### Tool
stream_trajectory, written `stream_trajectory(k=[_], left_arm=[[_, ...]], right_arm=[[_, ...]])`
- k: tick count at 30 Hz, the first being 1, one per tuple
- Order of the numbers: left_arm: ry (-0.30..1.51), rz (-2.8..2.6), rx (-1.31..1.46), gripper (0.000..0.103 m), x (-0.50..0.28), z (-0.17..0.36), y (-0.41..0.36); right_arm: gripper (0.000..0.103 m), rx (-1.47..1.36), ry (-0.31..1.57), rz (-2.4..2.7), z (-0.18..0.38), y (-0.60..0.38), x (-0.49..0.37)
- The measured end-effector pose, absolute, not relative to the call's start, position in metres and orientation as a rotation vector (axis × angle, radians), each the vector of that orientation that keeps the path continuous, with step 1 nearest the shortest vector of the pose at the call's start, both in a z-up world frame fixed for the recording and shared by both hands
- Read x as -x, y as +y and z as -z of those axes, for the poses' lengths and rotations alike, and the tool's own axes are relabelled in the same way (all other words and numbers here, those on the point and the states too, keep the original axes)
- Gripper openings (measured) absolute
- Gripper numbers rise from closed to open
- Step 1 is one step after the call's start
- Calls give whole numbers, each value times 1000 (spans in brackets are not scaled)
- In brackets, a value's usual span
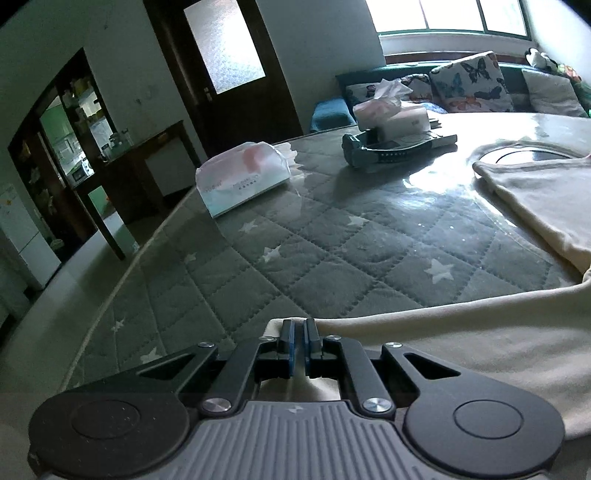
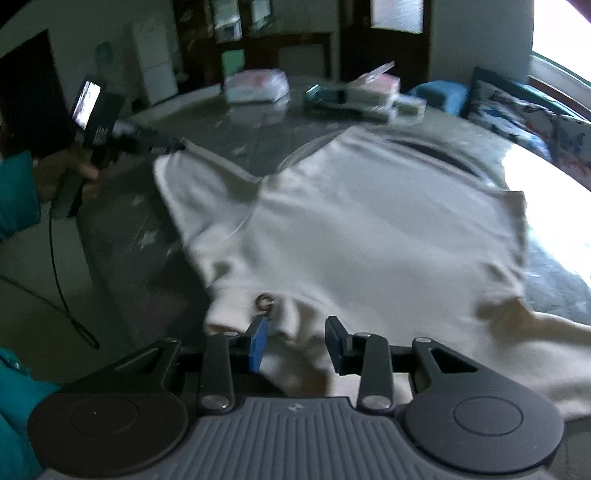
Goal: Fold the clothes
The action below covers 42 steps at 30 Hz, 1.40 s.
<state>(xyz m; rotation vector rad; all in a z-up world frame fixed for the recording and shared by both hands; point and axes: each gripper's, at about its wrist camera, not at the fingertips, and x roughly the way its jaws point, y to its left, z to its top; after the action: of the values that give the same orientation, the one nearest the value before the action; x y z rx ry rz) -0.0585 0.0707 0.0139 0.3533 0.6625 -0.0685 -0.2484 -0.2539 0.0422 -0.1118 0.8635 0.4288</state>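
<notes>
the cream cotton garment [image 2: 369,236] lies spread over the grey quilted star-print worktop [image 1: 332,236], its far edge lost in window glare. the left gripper [image 1: 299,341] has its fingers clamped on a sleeve edge at the worktop's rim. the right gripper [image 2: 297,341] hovers above the near hem, fingers apart, beside a small dark ring [image 2: 264,302] too blurred to identify. a soft white tissue pack [image 1: 243,177] sits well apart.

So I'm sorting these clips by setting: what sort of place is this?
Most likely a living room in a home. A sofa with butterfly cushions sits under a window, tissue packs lie on the quilted table, and a fridge stands by the far wall.
</notes>
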Motion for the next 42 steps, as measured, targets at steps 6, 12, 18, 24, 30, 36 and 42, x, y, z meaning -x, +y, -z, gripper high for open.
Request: stream_trajectory(k=[6,12,18,24,30,36,42], left_arm=[[661,68,-359,8,59,-21,66],[606,155,-364,9,75,-44,39],[567,340,-379,14,101,-60,-8],[563,552,-363,34,126,-61,-65],[572,690,-388,46,146,-49,-110],[621,747,-381,51,151,-43,-125],[631,749,-394,56,155,-43,-128]], right_arm=[[35,-17,827,-252,-45,-309,233],[35,-70,812,-173,-32,-337,207],[30,-95,815,-120,-30,-352,216],[30,-101,845,-43,-25,-372,234],[30,-174,805,157,-30,-422,252],[30,-261,774,383,-24,-478,251],[30,-321,749,490,-10,-507,244]])
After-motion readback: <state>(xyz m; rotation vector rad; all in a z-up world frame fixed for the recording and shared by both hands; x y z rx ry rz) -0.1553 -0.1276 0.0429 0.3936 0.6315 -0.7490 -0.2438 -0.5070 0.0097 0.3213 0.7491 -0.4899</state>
